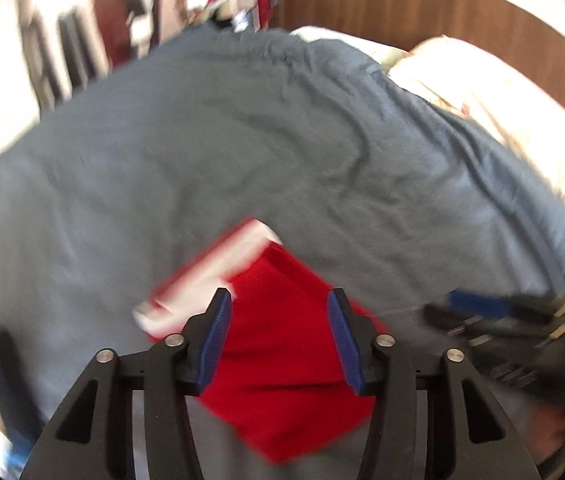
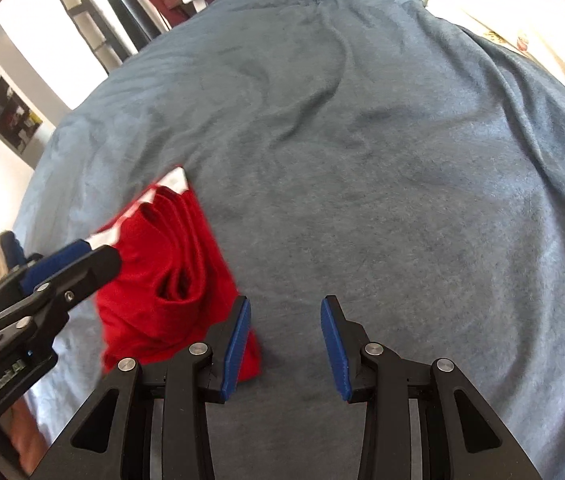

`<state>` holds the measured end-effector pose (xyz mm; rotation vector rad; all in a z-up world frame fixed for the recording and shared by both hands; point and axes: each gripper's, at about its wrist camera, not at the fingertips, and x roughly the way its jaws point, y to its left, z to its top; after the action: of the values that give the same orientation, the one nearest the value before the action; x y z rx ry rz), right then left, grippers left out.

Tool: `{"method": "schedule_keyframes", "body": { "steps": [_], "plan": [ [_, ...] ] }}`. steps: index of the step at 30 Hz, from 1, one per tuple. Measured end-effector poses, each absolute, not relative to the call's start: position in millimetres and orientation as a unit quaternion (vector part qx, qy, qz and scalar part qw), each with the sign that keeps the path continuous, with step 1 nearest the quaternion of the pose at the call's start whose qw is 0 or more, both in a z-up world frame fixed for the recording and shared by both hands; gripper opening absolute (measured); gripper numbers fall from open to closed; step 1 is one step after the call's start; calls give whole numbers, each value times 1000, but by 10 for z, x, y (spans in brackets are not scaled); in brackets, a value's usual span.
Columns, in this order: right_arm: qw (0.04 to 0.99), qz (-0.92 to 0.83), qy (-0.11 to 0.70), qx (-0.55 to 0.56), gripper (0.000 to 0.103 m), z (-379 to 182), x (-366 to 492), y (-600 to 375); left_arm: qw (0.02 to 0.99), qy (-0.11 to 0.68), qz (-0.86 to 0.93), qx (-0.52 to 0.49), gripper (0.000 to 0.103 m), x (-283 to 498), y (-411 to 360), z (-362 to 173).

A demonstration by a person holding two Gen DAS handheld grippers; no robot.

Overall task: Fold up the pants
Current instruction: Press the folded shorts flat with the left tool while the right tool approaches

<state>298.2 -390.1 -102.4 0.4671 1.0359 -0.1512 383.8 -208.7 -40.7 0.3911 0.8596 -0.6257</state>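
The red pants [image 1: 282, 340] lie folded into a small bundle with a white stripe along one edge, on a blue-grey blanket [image 1: 242, 140]. My left gripper [image 1: 280, 296] hangs just over the bundle, open, with the red cloth showing between its blue pads but not pinched. In the right wrist view the pants [image 2: 170, 280] sit at lower left, and the left gripper [image 2: 94, 254] reaches in over their left side. My right gripper [image 2: 286, 304] is open over bare blanket; its left pad stands beside the bundle's right edge. The right gripper [image 1: 462, 306] shows blurred at the right of the left wrist view.
The blanket [image 2: 362, 160] covers a wide bed. Cream pillows [image 2: 522, 32] lie at the far right, below a wooden headboard [image 1: 402, 0]. Past the bed's left edge are a white wall, dark rolls [image 2: 130, 12] and hanging clothes.
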Motion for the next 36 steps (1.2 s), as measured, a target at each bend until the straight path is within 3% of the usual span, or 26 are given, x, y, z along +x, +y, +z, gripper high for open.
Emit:
{"method": "schedule_keyframes", "body": {
  "steps": [8,19,26,29,36],
  "plan": [
    [852,-35,465,239,37,-876,3108,-3544,794,379,-341,331,50,4200,-1823,-677],
    [860,-1,476,185,37,-1016,3435,-3204,752,350,-390,400,50,4238,-1904,-946],
    [852,1,491,179,37,-1137,3427,-3181,720,394,-412,396,50,4432,-1975,-1101],
    [855,-6,494,156,17,-1163,3426,-3158,714,421,-418,373,50,4520,-1953,-1103],
    [849,-32,505,150,12,-1216,3375,-3275,716,431,-424,348,56,4577,-1882,-1060]
  ]
}}
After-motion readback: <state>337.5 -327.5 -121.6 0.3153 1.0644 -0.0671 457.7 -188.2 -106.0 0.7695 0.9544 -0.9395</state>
